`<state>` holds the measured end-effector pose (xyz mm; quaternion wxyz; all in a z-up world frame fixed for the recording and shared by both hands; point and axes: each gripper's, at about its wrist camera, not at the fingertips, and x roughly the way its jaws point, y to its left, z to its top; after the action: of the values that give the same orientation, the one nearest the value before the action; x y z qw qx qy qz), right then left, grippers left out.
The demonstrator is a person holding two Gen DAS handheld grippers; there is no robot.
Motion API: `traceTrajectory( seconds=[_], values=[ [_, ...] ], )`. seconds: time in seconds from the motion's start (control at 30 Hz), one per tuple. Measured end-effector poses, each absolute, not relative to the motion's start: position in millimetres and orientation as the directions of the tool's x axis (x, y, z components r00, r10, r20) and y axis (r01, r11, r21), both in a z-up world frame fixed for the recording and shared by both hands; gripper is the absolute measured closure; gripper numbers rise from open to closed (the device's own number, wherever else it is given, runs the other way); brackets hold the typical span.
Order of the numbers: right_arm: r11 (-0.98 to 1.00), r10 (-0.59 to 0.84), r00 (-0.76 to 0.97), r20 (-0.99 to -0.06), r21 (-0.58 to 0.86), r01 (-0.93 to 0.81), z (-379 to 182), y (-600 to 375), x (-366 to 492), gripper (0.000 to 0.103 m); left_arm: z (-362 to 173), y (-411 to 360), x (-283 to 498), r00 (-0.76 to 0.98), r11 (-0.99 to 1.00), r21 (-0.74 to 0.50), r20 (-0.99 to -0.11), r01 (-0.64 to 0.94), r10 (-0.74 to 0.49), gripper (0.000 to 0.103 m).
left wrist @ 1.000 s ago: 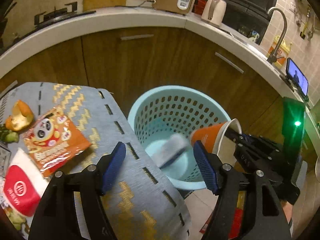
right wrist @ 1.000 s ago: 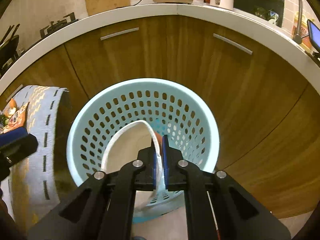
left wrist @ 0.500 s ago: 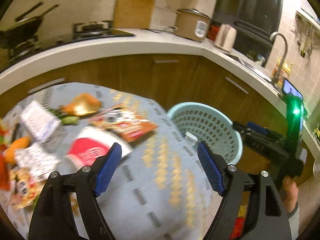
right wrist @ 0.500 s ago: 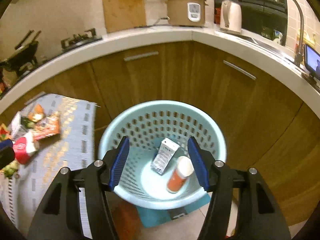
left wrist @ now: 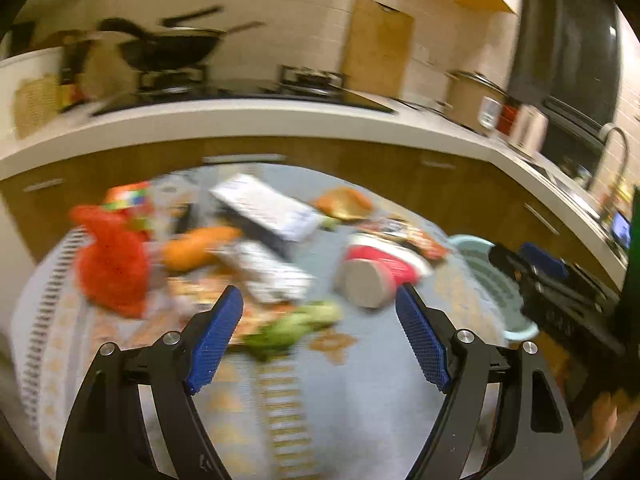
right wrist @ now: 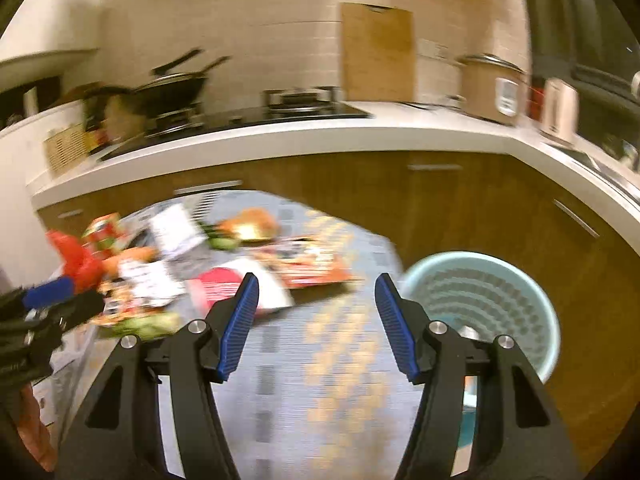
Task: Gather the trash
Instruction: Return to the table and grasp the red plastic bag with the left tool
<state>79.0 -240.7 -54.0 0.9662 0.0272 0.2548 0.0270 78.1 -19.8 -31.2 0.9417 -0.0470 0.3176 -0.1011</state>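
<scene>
Seeing both tongs spread wide with nothing between the pads on my feeds. Left tongs (left wrist: 320,340) hang over the near part of the table (left wrist: 360,400), which carries a grey cloth with yellow pattern; both frames are motion-blurred, so fine detail is unreliable. Just beyond the left tongs lies a green leafy scrap (left wrist: 294,326), and past that a red and white paper cup (left wrist: 380,276) on its side, base toward the camera. Further left I make out a red mesh bag (left wrist: 110,264), an orange item (left wrist: 196,246) I can't identify, and white printed boxes (left wrist: 268,208) near the table's middle. An orange peel or bread piece (left wrist: 344,204) sits toward the far edge, and a flat snack packet (left wrist: 412,234) lies just behind the cup. Right tongs (right wrist: 316,324) are over the table's right portion, empty, with the red cup (right wrist: 236,286) and snack packet (right wrist: 308,266) ahead of the left pad. The pale blue perforated trash basket (right wrist: 480,300) stands on the floor just off the table's right edge, in front of the brown cabinets (right wrist: 460,208); I can't tell its contents. Each view catches the other tongs at its edge. Behind: white worktop (right wrist: 280,138), wok (right wrist: 172,92), cutting board (right wrist: 376,52), rice cooker (right wrist: 492,88).
</scene>
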Motion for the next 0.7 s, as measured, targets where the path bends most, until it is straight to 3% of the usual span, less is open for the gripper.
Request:
traceTrajectory(
  seconds=[0.1, 0.23, 0.5, 0.57, 0.7],
  values=[
    [0.994, 0.110, 0.865, -0.489, 0.054, -0.096, -56, -208, 81, 0.053, -25, 19, 72, 0.814, 0.990, -0.128, -0.570, 0.052, -0.116, 0.026],
    [0.986, 0.162, 0.845, -0.510, 0.043, -0.163, -57, -172, 87, 0.053, -26, 65, 84, 0.805, 0.994, -0.041, -0.590, -0.097, 0.054, 0.009],
    [0.986, 0.163, 0.793, -0.587, 0.065, -0.155, -75, -164, 105, 0.053, -59, 100, 143, 0.727, 0.990, -0.003, -0.679, -0.140, 0.101, 0.009],
    [0.979, 0.194, 0.773, -0.604, 0.076, -0.187, -80, -157, 105, 0.053, -66, 101, 156, 0.715, 0.989, 0.016, -0.689, -0.146, 0.117, 0.012],
    [0.961, 0.244, 0.733, -0.634, 0.060, -0.268, -90, -134, 103, 0.053, -82, 104, 167, 0.702, 0.991, -0.008, -0.706, -0.134, 0.089, 0.029]
  ],
)
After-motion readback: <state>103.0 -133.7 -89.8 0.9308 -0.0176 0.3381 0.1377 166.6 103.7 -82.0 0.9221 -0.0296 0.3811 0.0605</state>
